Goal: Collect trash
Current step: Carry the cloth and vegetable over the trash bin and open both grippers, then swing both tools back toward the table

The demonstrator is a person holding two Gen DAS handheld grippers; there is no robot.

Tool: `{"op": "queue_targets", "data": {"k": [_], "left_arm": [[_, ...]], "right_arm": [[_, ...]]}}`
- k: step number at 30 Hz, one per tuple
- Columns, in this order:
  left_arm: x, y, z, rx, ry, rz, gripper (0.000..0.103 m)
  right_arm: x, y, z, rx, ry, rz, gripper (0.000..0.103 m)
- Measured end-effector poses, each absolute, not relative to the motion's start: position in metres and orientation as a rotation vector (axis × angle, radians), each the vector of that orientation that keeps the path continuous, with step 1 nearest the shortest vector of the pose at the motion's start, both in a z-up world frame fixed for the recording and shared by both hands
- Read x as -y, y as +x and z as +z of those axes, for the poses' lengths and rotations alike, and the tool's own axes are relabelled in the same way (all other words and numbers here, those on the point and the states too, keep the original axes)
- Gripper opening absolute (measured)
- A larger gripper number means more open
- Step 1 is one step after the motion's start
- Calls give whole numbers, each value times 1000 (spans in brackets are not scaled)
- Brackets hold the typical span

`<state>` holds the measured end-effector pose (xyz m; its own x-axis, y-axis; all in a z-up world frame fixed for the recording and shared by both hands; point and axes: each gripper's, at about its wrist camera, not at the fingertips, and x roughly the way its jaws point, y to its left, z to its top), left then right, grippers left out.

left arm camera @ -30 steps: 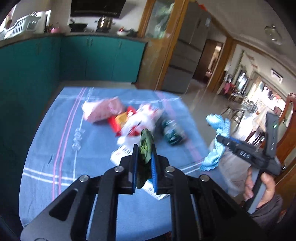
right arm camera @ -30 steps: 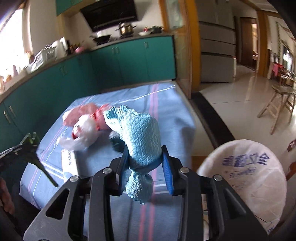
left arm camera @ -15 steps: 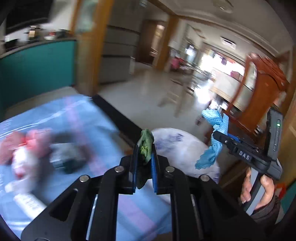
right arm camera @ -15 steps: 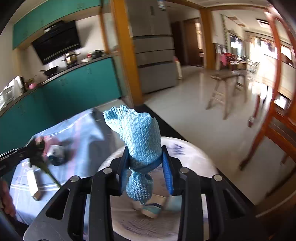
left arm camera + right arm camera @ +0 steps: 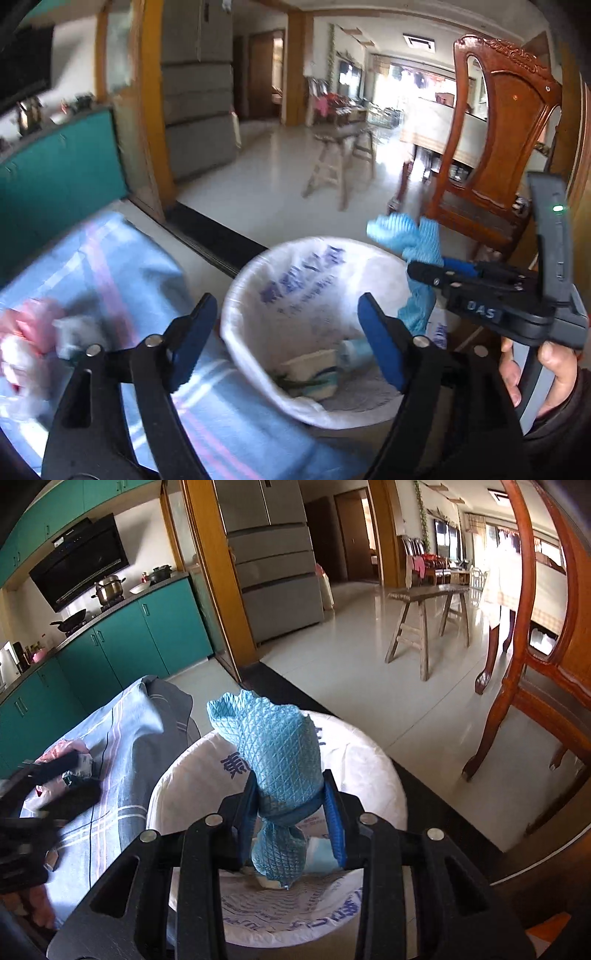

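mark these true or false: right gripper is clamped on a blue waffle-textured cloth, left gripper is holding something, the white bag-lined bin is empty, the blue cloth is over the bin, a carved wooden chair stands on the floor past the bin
1. The right gripper is clamped on a blue waffle-textured cloth. True.
2. The left gripper is holding something. False: its jaws are opening and nothing is between them.
3. The white bag-lined bin is empty. False: trash already lies at its bottom.
4. The blue cloth hangs over the bin's opening. True.
5. A carved wooden chair stands on the floor past the bin. True.
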<state>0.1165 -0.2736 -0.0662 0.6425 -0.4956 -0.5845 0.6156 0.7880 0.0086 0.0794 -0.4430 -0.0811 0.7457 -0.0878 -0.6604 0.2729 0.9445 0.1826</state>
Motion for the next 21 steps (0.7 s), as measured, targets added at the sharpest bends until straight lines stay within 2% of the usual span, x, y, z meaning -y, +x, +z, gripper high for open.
{"op": "queue_targets", "data": {"k": [2,4,6,12,21], "left_arm": [[263,113,-57,-559,227,-583,87],[251,107,-48,-531,234,-534,88],[242,104,-44,-519,234,-501,89],[205,98,-31,-501,232,-395,93],[120,86,-14,-481,225,-164,99]], "right_arm": [[437,83,-82,-710,283,-184,42],[431,85,-81,-707,273,-185,59],[422,86,-77,-698,261,-175,63],[389,97,-69,-698,207,-106,69],[281,124,-75,-757,88,141,69]]}}
